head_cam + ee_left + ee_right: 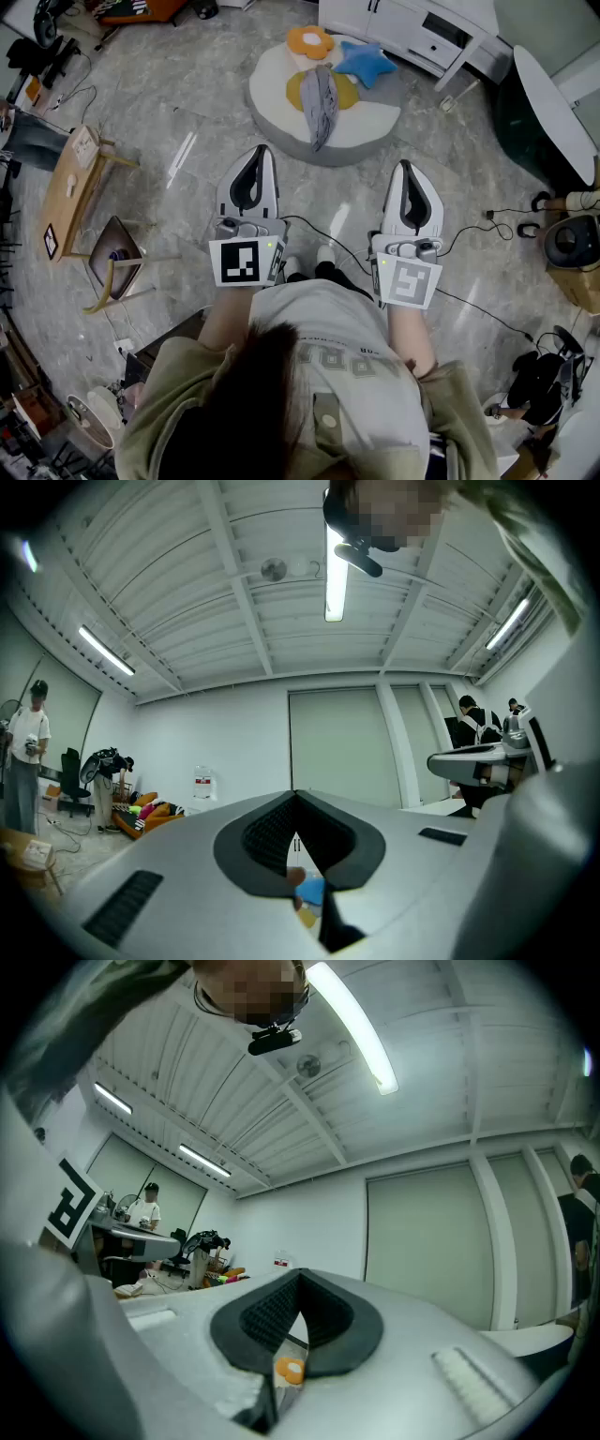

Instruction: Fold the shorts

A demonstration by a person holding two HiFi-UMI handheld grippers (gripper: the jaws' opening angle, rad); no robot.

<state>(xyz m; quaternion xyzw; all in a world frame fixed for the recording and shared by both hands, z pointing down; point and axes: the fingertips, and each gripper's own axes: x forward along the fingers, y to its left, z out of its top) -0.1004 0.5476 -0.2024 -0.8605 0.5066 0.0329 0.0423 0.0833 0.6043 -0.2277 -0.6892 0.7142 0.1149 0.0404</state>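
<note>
The grey shorts (320, 103) lie bunched in a long strip on a round pale floor cushion (281, 117), a short way ahead of me. I hold both grippers at waist height, pointing toward the cushion and well short of it. My left gripper (263, 150) is shut with nothing in it; in the left gripper view its jaws (296, 803) meet at the tip. My right gripper (406, 166) is likewise shut and empty, its jaws (300, 1279) closed together. Neither touches the shorts.
An orange flower pillow (310, 40), a blue star pillow (364, 62) and a yellow pillow (343, 91) share the cushion. A white cabinet (422, 33) stands behind, a small wooden table (70, 187) and chair (117, 262) at left, a round table (553, 103) and cables (478, 309) at right.
</note>
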